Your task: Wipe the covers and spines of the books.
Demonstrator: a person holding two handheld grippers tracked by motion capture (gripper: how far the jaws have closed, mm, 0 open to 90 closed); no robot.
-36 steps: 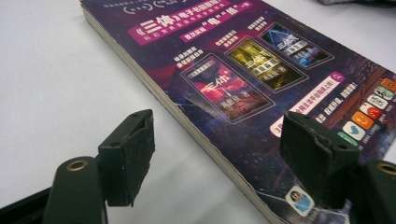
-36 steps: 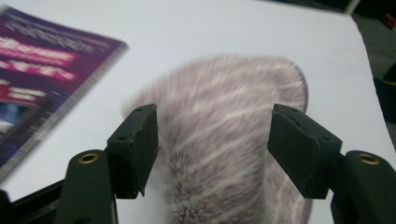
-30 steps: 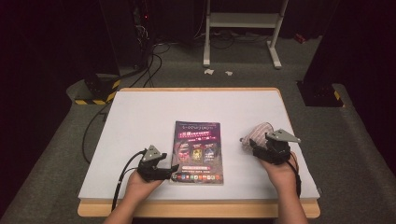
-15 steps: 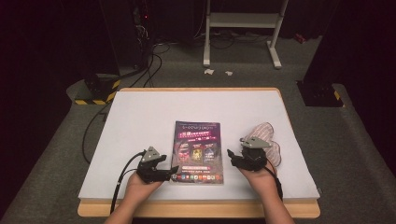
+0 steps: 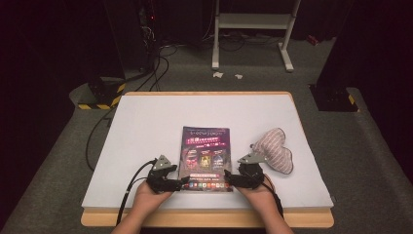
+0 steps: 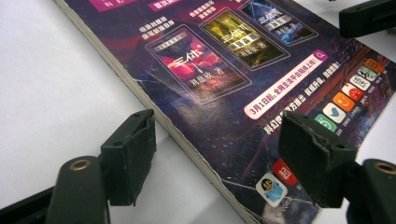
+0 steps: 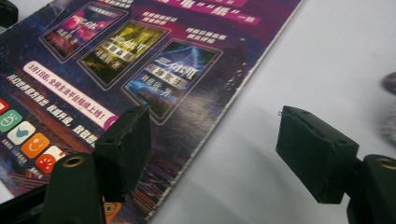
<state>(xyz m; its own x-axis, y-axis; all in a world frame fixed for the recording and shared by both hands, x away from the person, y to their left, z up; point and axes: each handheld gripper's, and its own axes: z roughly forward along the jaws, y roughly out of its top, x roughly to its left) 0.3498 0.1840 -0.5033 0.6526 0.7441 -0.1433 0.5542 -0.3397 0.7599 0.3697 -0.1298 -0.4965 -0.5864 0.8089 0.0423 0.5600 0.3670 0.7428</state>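
- Grey carpet all round, dark room at the back with a white metal stand (image 5: pixel 253 29) and loose cables on the floor; in the middle sits a wood-edged table (image 5: pixel 146 122) with a white top.
- Purple paperback book (image 5: pixel 205 157) lies flat on the near middle of the table, cover up, closed. A striped pink-and-white fabric pouch (image 5: pixel 275 148) sits just right of it, not touching.
- High view gives the layout: both hands come in from the bottom edge, one at each near corner of the book. You can't read the cover from there.
- Left gripper view gets the printed panels, app icons and page edges up close (image 6: pixel 224 84), plus the tip of the other gripper at top right.
- Right gripper view shows the book's opposite long edge (image 7: pixel 140 70) and bare white tabletop beside it.
- Left gripper (image 6: pixel 219 158): jaws spread wide, straddling the book's side edge near its corner, one over the table and one over the cover. Nothing pinched.
- Right gripper (image 7: pixel 224 154): jaws have just been opening and stand spread, straddling the book's other edge, not gripping it.
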